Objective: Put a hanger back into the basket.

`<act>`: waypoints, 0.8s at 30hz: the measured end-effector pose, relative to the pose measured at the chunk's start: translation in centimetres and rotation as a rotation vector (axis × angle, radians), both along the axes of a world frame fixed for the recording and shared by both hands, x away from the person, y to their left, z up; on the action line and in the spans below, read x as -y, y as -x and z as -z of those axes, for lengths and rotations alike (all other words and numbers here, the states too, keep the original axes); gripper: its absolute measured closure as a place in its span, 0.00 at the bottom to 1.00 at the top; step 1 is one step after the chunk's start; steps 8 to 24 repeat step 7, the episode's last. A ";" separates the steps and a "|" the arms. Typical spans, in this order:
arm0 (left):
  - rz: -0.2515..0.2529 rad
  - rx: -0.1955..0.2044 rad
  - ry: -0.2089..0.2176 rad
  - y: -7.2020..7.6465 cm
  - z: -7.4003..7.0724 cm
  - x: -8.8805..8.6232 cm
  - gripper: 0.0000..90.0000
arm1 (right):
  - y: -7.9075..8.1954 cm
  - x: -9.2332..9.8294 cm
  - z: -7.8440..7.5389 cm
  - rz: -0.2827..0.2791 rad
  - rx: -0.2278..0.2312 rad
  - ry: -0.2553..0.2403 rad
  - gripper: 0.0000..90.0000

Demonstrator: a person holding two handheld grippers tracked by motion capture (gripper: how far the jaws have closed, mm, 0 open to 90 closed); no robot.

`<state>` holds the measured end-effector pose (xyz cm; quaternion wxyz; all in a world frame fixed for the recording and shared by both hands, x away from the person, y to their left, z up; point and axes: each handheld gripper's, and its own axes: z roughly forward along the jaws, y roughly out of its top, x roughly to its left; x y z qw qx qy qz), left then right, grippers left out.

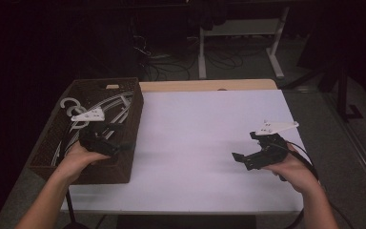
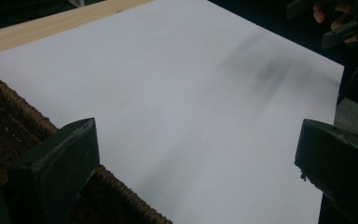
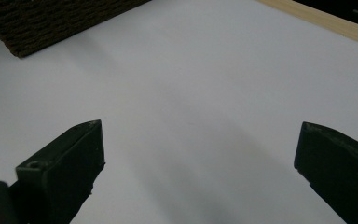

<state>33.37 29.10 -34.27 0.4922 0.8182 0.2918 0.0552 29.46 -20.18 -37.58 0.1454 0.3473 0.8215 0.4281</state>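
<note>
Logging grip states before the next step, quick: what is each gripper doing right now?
Left gripper: open, nothing between its jaws, over the basket edge.
Right gripper: open, holding nothing, above the white table.

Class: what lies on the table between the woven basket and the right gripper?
Nothing: between the basket and the right gripper the white table is bare, as the high view shows.

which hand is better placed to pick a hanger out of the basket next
Left. The left claw hangs open over the brown woven basket, right beside the white hangers lying in it. The right claw, open too, is far across the white table.
</note>
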 end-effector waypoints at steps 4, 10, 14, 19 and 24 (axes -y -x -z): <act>0.004 0.000 -0.011 0.0 0.0 0.1 0.00 | 0.0 0.0 -0.1 -0.003 0.002 -0.003 0.02; 0.001 0.002 -0.006 0.1 0.0 -0.1 0.00 | 0.0 0.1 -0.1 -0.004 0.005 -0.003 0.02; 0.001 0.002 -0.006 0.1 0.0 -0.1 0.00 | 0.0 0.1 -0.1 -0.004 0.005 -0.003 0.02; 0.001 0.002 -0.006 0.1 0.0 -0.1 0.00 | 0.0 0.1 -0.1 -0.004 0.005 -0.003 0.02; 0.001 0.002 -0.006 0.1 0.0 -0.1 0.00 | 0.0 0.1 -0.1 -0.004 0.005 -0.003 0.02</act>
